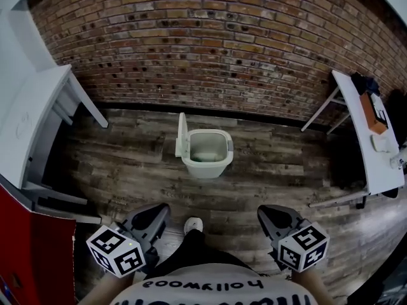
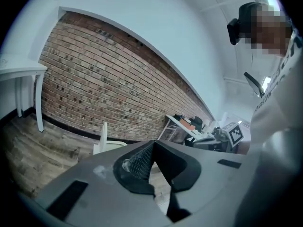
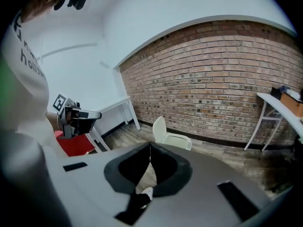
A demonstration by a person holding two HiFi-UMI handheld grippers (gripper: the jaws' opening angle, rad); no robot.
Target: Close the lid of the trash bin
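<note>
A pale green trash bin [image 1: 208, 154] stands on the wooden floor near the brick wall, its lid [image 1: 182, 134] raised upright on its left side. Both grippers hang low, close to the person's body and well short of the bin. My left gripper [image 1: 161, 211] has its jaws meeting at the tips with nothing between them; past its tip [image 2: 152, 144] I see the bin [image 2: 110, 145] and lid [image 2: 103, 132]. My right gripper [image 1: 264, 212] is likewise shut and empty; beyond its tip [image 3: 150, 144] stand the bin [image 3: 176, 140] and the lid [image 3: 159, 128].
A white table [image 1: 35, 116] stands at the left and another [image 1: 364, 129] with items on it at the right. A red object [image 1: 28, 253] is at the lower left. The person's shoe [image 1: 193, 224] shows between the grippers. Brick wall [image 1: 210, 37] behind the bin.
</note>
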